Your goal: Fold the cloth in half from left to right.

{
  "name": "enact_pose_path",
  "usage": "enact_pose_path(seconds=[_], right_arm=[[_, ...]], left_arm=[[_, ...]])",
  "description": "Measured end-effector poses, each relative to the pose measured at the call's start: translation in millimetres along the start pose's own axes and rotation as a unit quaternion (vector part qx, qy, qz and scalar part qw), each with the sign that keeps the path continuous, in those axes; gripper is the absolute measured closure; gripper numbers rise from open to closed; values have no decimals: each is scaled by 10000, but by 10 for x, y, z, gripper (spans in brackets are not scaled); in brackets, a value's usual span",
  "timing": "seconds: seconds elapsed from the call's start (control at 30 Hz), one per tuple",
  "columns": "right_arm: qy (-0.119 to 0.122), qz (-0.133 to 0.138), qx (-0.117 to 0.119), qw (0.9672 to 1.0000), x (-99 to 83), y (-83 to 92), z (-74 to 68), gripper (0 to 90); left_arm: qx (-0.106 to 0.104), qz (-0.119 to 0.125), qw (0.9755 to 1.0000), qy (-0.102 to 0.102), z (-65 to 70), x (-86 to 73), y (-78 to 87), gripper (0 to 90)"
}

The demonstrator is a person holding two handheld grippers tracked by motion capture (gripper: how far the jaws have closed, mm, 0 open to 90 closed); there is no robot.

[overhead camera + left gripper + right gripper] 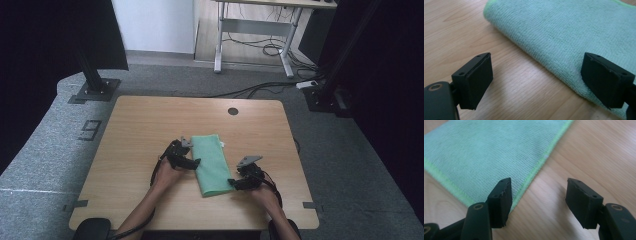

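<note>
Cloth (211, 165): green, folded into a long strip, lying flat on the table (145, 130), slightly right of centre and toward the near edge, long side running away from the person. Thick rounded fold along its left side, seen close in the left gripper view (564, 37); thin lime-stitched hem along its right side, seen in the right gripper view (481, 160).

Left gripper (192, 163): low over the table at the cloth's left edge, about midway along it. Jaws wide apart, nothing held. In its own view (537, 81), one jaw over bare wood, the other over the fold, the fold's edge running between them. Whether that jaw touches the fabric, cannot tell.

Right gripper (234, 183): at the cloth's near right corner. Jaws parted, gripping nothing. In its own view (539, 202), one jaw just over the stitched hem, the other over bare wood, with wood showing in the gap between them.

Round dark hole (233, 111) in the table near its far edge, well apart from the cloth.
</note>
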State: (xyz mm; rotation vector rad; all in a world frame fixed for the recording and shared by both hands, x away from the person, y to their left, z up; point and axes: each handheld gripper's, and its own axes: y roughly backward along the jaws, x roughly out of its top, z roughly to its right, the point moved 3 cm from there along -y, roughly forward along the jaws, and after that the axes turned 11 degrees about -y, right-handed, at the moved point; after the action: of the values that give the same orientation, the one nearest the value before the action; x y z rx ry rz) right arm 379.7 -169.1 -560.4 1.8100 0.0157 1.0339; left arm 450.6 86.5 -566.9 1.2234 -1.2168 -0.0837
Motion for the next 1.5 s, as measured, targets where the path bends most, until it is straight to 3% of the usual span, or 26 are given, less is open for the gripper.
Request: enact_pose_path(seconds=[0.47,0.7,0.8,0.97,1.07,1.17,1.3,1.5], right_arm=[[190,53,183,9996,124,-171,-334,370],[188,67,236,9995,191,-245,-402,364],[167,75,210,9996,207,-260,-406,359],[175,97,176,9996,206,-259,-410,359],[211,95,122,9997,209,-249,-423,351],[35,154,138,9998,224,-229,-385,269],[29,222,101,9997,232,-179,-351,225],[-40,344,48,9994,230,-63,-279,155]], left_arm=[[44,-64,9998,158,-283,-121,44,94],[99,-58,9997,216,-373,-136,31,81],[34,-8,9994,340,-409,-156,20,79],[-11,4,9994,332,-412,-157,24,82],[25,9,9997,249,-394,-135,56,83],[-6,83,9999,62,-338,-90,165,83],[-70,179,9998,-23,-310,-76,287,74],[-162,268,9994,-158,-268,-160,543,56]])
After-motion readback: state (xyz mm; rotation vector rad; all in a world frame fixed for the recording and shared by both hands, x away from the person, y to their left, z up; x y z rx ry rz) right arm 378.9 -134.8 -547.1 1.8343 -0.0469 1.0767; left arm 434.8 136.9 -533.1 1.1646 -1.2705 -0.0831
